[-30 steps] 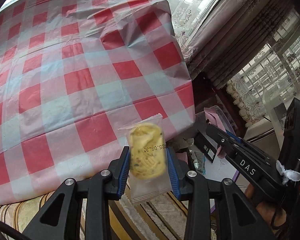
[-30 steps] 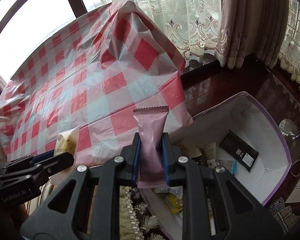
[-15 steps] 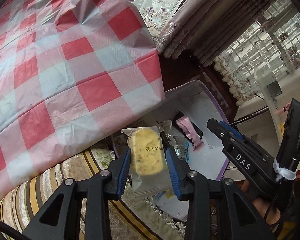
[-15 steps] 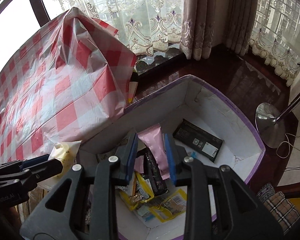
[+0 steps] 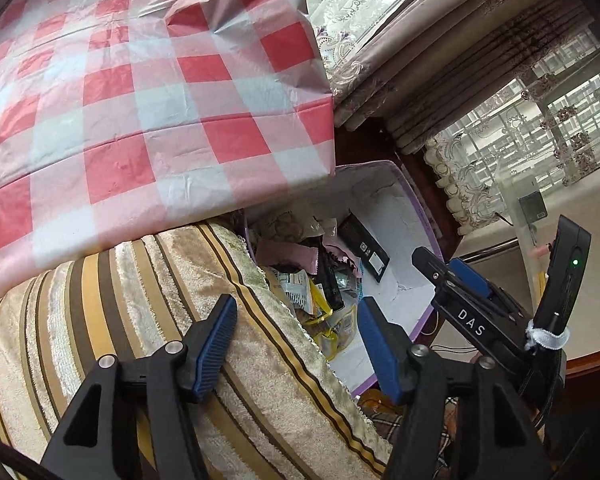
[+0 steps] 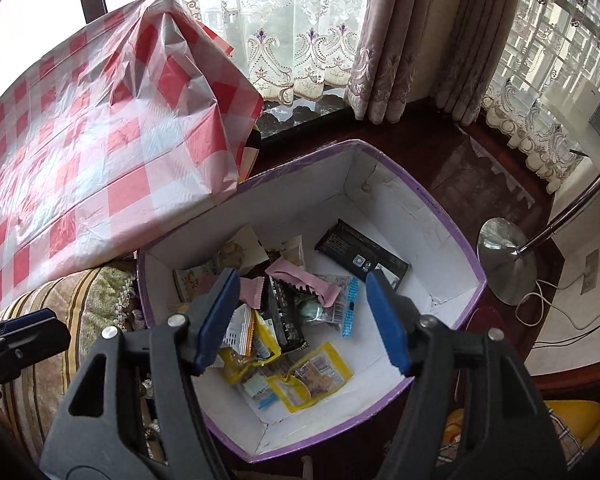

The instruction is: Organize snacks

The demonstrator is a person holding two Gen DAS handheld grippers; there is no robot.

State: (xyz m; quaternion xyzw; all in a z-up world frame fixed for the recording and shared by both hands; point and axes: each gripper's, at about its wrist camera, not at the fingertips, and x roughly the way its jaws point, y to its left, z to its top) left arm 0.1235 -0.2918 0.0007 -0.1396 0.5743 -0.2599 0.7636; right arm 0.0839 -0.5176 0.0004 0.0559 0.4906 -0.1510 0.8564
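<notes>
Opening, both jaws empty; right gripper [image 6: 302,318] view shows whole box [image 6: 440,216], left gripper [image 5: 296,342] view half.

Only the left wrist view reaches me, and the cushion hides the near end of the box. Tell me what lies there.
Observer: A flat yellow packet lies near the closest wall of the box, with bare white bottom around it.
Operator: Report the right gripper's jaws.
Observer: The right gripper hangs over the box, its jaws opening with nothing between them.
Operator: Name what stands right of the box.
Observer: A round metal lamp base, apart from the box.
</notes>
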